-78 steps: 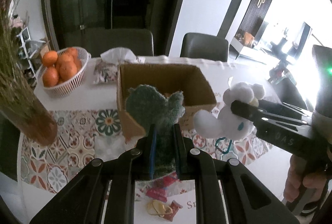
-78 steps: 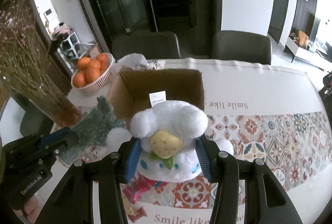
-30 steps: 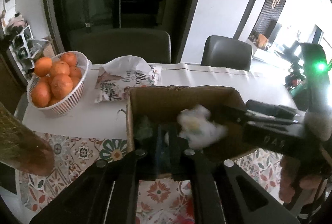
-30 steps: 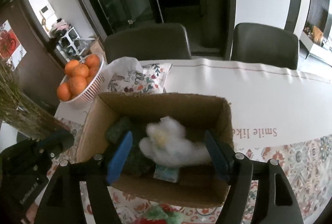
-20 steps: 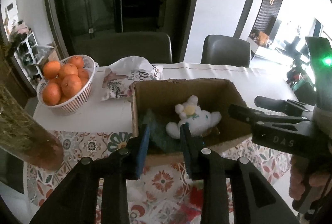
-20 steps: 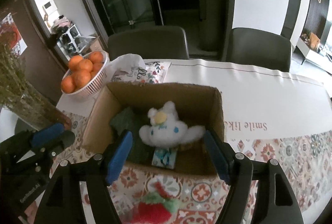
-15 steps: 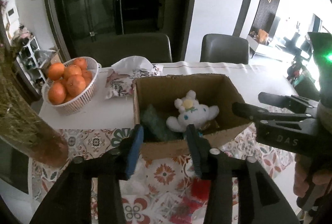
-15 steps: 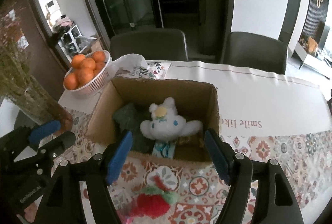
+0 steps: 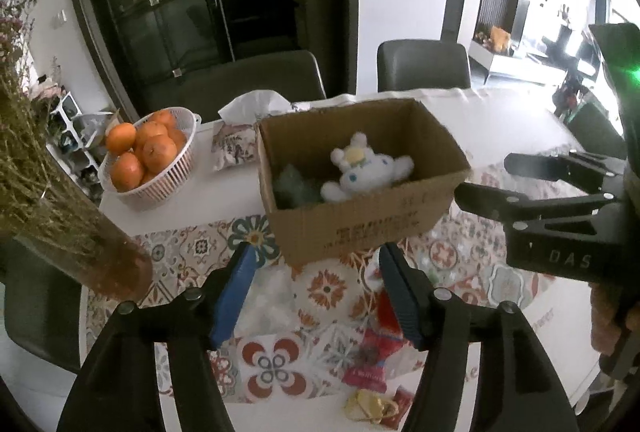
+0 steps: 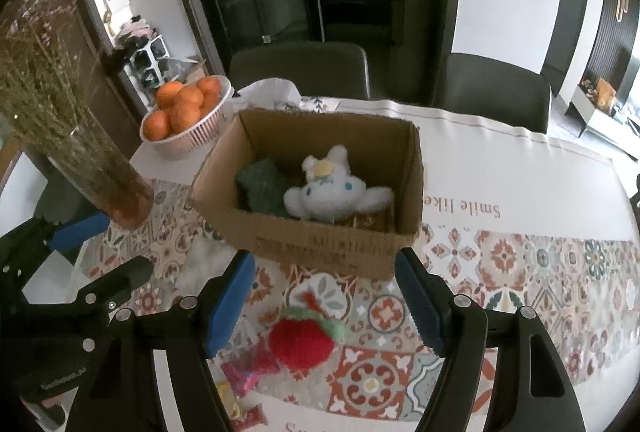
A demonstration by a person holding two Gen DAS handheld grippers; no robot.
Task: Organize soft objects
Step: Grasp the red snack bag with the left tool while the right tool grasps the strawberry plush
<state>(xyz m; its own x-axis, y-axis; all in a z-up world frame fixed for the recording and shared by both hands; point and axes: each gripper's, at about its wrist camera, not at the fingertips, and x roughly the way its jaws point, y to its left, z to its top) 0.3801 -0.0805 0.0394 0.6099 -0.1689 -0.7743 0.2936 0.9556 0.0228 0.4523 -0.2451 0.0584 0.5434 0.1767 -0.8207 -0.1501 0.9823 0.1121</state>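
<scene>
An open cardboard box [image 9: 372, 232] [image 10: 320, 240] stands on the patterned tablecloth. Inside lie a white bunny plush [image 9: 366, 168] [image 10: 328, 192] and, to its left, a green plush [image 9: 294, 186] [image 10: 260, 184]. My left gripper [image 9: 318, 272] [image 10: 120, 248] hovers in front of the box, its jaws opening with nothing between them. My right gripper [image 10: 324, 272] [image 9: 484, 176] is open and empty, also back from the box. A red strawberry plush [image 10: 304, 342] lies on the cloth below the right gripper, untouched.
A white basket of oranges [image 9: 148, 156] [image 10: 184, 112] and a tissue pack [image 9: 236, 140] sit behind and left of the box. A glass vase of dried flowers [image 10: 108, 184] stands at left. Candy wrappers [image 9: 368, 364] lie near the table's front edge. Two dark chairs stand behind.
Both grippers drew back from above the box toward the table's front. The left jaws opened and left the green plush in the box; the white plush settled beside it.
</scene>
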